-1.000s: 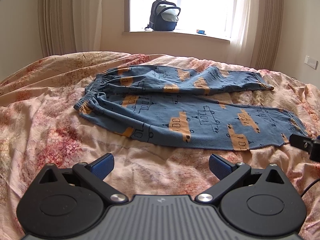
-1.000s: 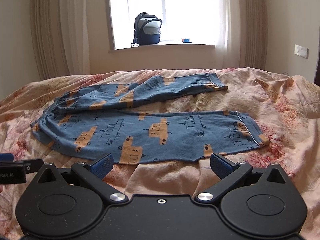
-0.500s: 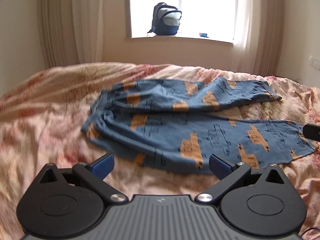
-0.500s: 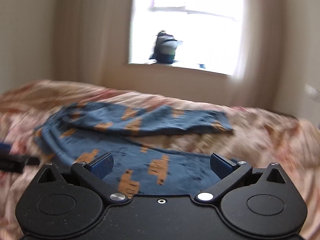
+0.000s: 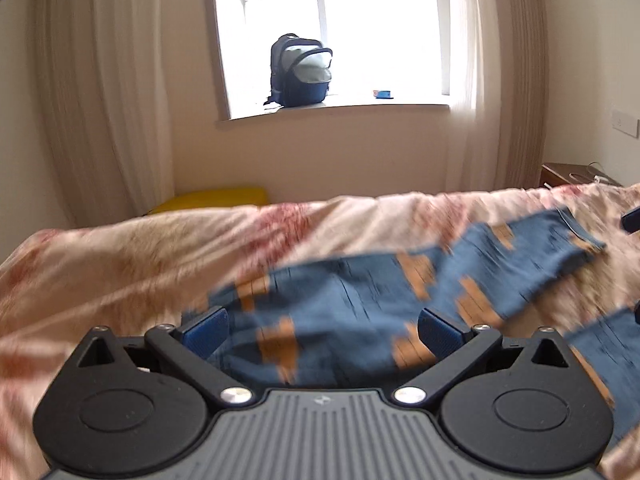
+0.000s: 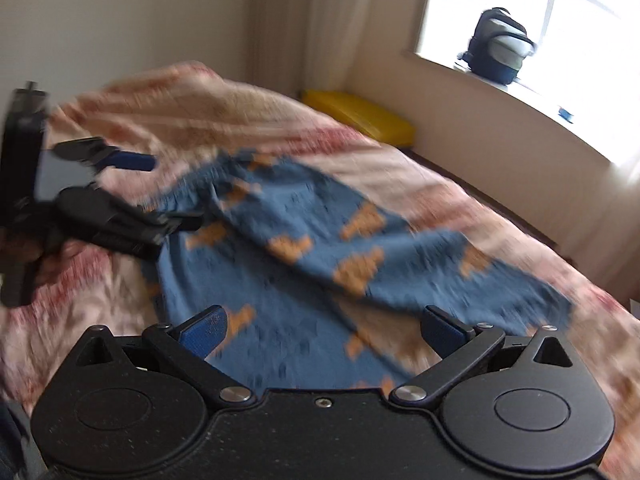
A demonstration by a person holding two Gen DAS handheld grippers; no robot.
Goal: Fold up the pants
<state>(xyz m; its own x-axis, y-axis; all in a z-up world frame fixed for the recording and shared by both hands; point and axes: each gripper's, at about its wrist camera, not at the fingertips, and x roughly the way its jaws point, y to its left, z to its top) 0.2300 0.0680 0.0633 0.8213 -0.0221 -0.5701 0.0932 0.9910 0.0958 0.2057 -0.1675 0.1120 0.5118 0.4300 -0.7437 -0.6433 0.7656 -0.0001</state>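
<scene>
Left gripper (image 5: 320, 330): jaws apart, empty — poised over the pants (image 5: 340, 320) waistband.
Right gripper (image 6: 322, 330): likewise spread, nothing held.
Pants: unfolded on the bed (image 5: 120, 252).

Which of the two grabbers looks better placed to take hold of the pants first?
Probably the left gripper: seen from the right wrist, its open fingers sit right at the gathered waist end of the pants. The right gripper, also open, looks over the spread legs, farther from any edge.
</scene>
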